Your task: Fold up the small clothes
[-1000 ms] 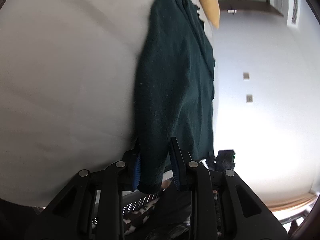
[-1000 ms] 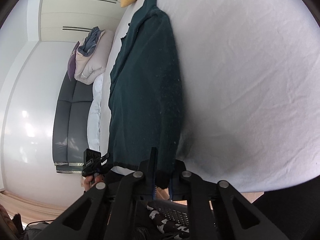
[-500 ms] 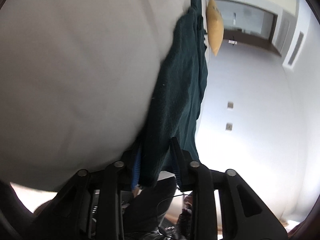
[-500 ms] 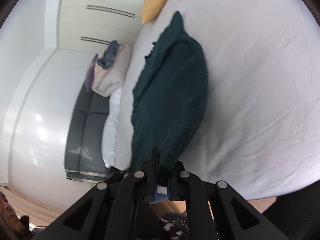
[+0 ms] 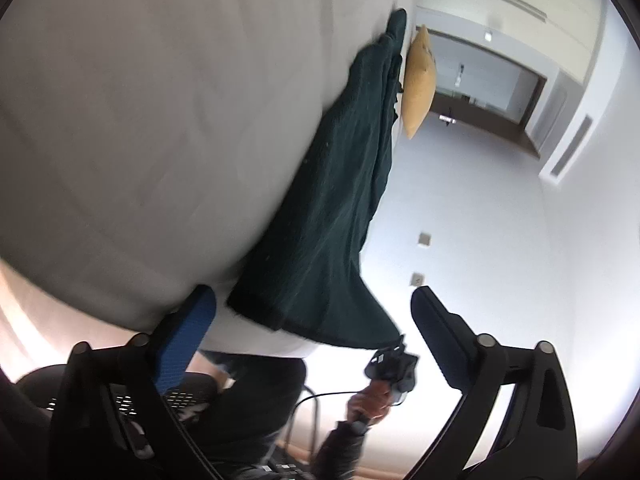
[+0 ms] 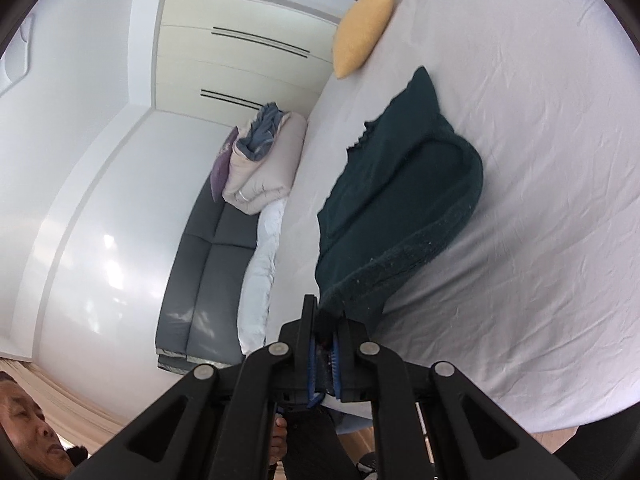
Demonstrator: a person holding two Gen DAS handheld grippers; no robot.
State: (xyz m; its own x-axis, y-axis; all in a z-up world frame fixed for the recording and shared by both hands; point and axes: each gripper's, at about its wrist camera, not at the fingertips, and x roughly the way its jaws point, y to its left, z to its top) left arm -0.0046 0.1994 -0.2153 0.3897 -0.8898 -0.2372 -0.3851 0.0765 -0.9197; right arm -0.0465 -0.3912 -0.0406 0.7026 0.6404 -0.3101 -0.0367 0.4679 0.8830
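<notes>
Dark green clothing (image 5: 332,208) is lying stretched along one side edge of the white-sheeted bed (image 5: 140,120), running from the near end of the mattress up toward a yellow pillow (image 5: 418,84) that is sitting at the far corner. Seen from the right wrist, the garment (image 6: 400,200) is doubling over on itself, with a thick rolled hem curving down from its outer side to the near edge of the bed (image 6: 540,160), where the right gripper (image 6: 324,344) is pinching it. Those jaws are standing almost together, blue pads facing each other, with a bunch of the green fabric caught between them. The yellow pillow (image 6: 364,32) is resting beyond the garment, apart from it.

The left gripper (image 5: 312,320) is hanging just off the near edge of the mattress with its jaws spread wide and nothing between them; the loose near corner of the garment is drooping over the bed's edge between the two fingers without touching either. From that camera the other gripper (image 5: 394,364) is showing small below the cloth, at the garment's lowest corner, with the person's hand (image 5: 370,400) wrapping its handle.

Beside the bed a grey sofa (image 6: 208,264) is standing against the wall, carrying a folded pale duvet (image 6: 264,172) with blue cloth on top. White wardrobe doors (image 6: 240,48) are filling the wall behind.
</notes>
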